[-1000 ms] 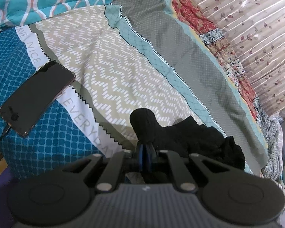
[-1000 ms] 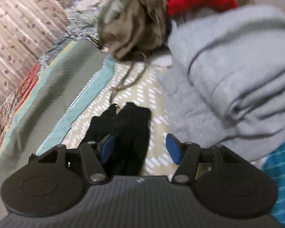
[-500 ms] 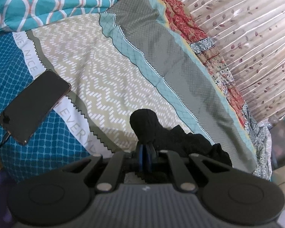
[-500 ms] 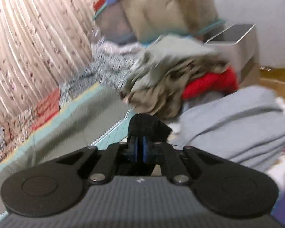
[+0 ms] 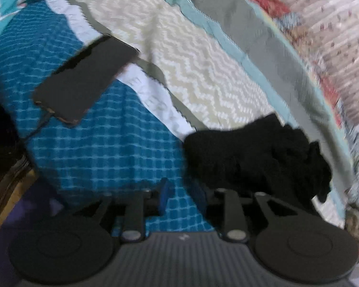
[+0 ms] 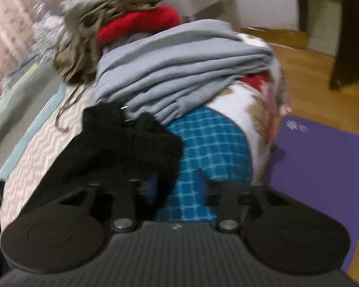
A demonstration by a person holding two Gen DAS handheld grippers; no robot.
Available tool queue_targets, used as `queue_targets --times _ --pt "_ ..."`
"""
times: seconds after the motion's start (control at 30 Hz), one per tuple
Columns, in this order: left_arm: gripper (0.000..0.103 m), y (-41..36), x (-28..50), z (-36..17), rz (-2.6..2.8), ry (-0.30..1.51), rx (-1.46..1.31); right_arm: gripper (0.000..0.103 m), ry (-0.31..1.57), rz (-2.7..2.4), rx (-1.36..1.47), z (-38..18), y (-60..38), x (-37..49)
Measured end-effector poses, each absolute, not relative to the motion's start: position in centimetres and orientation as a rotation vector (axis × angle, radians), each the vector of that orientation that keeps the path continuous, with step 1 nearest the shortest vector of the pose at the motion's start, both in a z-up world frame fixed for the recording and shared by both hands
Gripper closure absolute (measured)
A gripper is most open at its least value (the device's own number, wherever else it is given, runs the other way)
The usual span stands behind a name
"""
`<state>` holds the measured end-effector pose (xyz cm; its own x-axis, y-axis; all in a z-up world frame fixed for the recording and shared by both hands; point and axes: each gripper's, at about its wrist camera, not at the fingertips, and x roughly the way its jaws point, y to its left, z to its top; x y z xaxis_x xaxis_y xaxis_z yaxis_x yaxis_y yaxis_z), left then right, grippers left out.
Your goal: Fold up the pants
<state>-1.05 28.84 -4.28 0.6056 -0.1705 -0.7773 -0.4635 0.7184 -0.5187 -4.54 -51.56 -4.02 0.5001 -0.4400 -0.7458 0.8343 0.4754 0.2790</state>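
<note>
The black pants (image 5: 256,157) lie bunched on the bed (image 5: 107,148), across the seam where the blue checked cloth meets the pale zigzag cloth. In the left wrist view the left tool (image 5: 183,197) has just been opening; its jaws now stand apart over blue cloth just left of the pants' near edge, with nothing between them, and the right finger sits against the dark fabric's border. Up and left of the pants a dark phone (image 5: 83,81) rests on the blue cloth with a cable trailing off its lower end toward the bed's left edge; the stretch of bedding between phone and pants is bare. Beyond the pants the grey and teal border runs to the bed's far edge, where a patterned curtain (image 5: 342,38) hangs. In the right wrist view the right tool (image 6: 177,189) has also just been opening; its jaws are spread, the left finger lost under the pants' (image 6: 122,148) hem, the right finger over blue cloth. Right behind the pants a folded grey garment (image 6: 179,71) rises, with olive and red clothes (image 6: 122,24) heaped farther back. Right of the pants the bed's edge drops to a purple mat (image 6: 318,172) on the wooden floor (image 6: 306,71).
</note>
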Motion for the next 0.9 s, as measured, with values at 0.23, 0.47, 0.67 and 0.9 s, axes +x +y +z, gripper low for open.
queue_targets --times 0.23,0.47,0.67,0.9 --pt "0.075 31.6 0.4 1.2 0.194 0.726 -0.668 0.053 0.475 -0.892 0.646 0.5 -50.7 -6.3" --pt "0.062 24.1 17.3 1.2 -0.077 0.768 -0.414 0.053 0.522 -0.564 0.539 1.2 -44.1 0.8" --pt "0.034 19.7 27.2 -5.7 -0.227 0.947 -0.467 0.053 0.627 -0.225 0.495 0.6 -38.5 9.2" --pt "0.085 16.3 26.7 -8.2 -0.395 0.973 -0.584 0.053 0.720 -0.012 0.576 -2.0 -35.1 21.2"
